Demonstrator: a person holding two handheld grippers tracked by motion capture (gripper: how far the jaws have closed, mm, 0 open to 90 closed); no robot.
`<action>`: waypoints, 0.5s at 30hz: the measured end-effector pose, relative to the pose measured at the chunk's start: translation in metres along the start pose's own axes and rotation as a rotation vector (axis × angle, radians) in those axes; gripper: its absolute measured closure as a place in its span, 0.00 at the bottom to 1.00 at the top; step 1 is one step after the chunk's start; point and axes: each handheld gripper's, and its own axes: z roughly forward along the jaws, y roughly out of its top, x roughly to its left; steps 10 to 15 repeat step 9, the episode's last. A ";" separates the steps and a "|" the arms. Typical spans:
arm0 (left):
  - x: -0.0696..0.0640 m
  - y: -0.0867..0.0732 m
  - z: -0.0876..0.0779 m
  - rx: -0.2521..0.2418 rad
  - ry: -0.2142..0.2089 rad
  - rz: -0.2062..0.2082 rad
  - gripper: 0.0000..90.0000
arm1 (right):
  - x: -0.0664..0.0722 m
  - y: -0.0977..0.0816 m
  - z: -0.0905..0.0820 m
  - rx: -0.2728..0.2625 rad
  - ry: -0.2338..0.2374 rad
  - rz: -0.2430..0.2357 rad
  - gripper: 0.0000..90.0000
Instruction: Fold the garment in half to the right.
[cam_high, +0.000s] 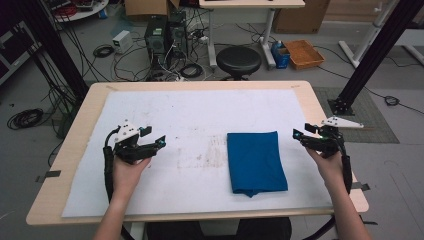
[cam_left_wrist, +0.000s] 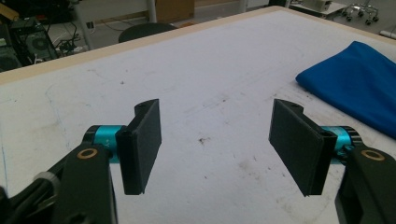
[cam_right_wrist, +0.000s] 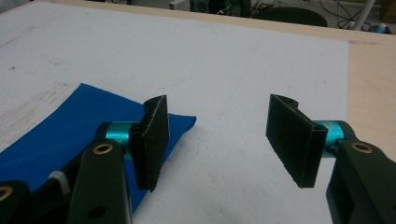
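The folded blue cloth (cam_high: 256, 162), a soft rectangle of plain fabric, is lying flat right of centre in the high view, on the white mat (cam_high: 190, 120) that is covering most of the pale wooden table (cam_high: 82, 117). It is sitting between the two grippers, nearer the right one and touching neither. Judging by its limp, layered look, it is likely light and floppy, sagging and sliding open if lifted by one point; the sensible holds seem to be the two corners of one short edge, or the doubled edge at the lower end, where the layers are bunching slightly and giving the pads something to bite.

The left gripper (cam_high: 148, 136) is resting at the left of the frame, well apart from the cloth, its jaws standing wide with bare mat between them, as the left gripper view is showing (cam_left_wrist: 215, 140); there the cloth (cam_left_wrist: 355, 84) is appearing at the right edge. The right gripper (cam_high: 302, 132) is sitting at the right of the frame just beside the cloth's upper right corner, jaws likewise spread and pinching nothing (cam_right_wrist: 219, 140); in its own view the cloth (cam_right_wrist: 60, 130) is lying at lower left, partly behind the left jaw.

How many layers the cloth is folded into is hard to make out. Its far end is being cut off in both gripper views, and the small fold at its lower edge is too blurred to read.
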 end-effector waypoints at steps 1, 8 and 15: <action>0.000 0.000 0.000 0.001 0.000 0.000 0.38 | 0.000 0.000 0.000 0.000 0.000 -0.001 0.44; 0.000 0.000 0.000 0.002 0.002 -0.002 0.38 | 0.001 0.000 0.000 0.000 0.002 -0.002 0.44; 0.000 0.000 0.000 0.000 0.003 0.000 0.38 | 0.001 0.000 0.000 -0.001 0.002 -0.002 0.44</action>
